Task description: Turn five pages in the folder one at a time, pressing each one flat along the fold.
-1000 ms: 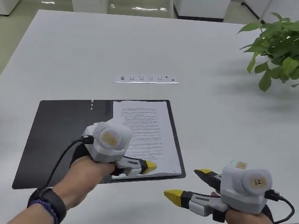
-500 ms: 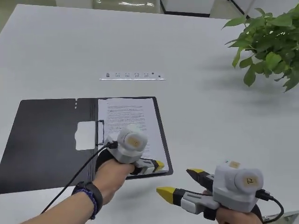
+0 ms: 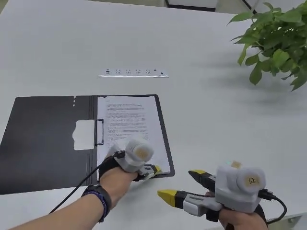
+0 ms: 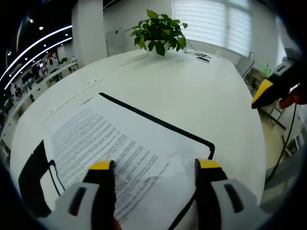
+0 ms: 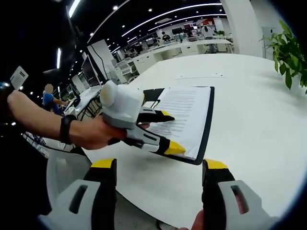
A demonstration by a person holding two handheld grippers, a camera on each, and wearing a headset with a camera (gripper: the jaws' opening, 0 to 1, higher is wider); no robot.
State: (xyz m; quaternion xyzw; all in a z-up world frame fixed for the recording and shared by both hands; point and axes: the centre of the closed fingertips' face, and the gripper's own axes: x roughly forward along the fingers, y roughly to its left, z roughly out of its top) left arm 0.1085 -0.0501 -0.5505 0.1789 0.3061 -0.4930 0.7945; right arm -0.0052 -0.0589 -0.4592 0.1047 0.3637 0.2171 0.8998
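Hovering with left gripper, jaws apart, at near right corner of the page in the open folder, near left on table. Long axis near-to-far. Holding right gripper, jaws likewise apart, just right, off the folder.

I take this for an open-plan office; I work at a broad white meeting table with a socket strip set flush in its top; a potted plant stands on it; slatted blinds cover the windows; beyond run rows of desks under long ceiling light strips; a folder of printed pages lies open.
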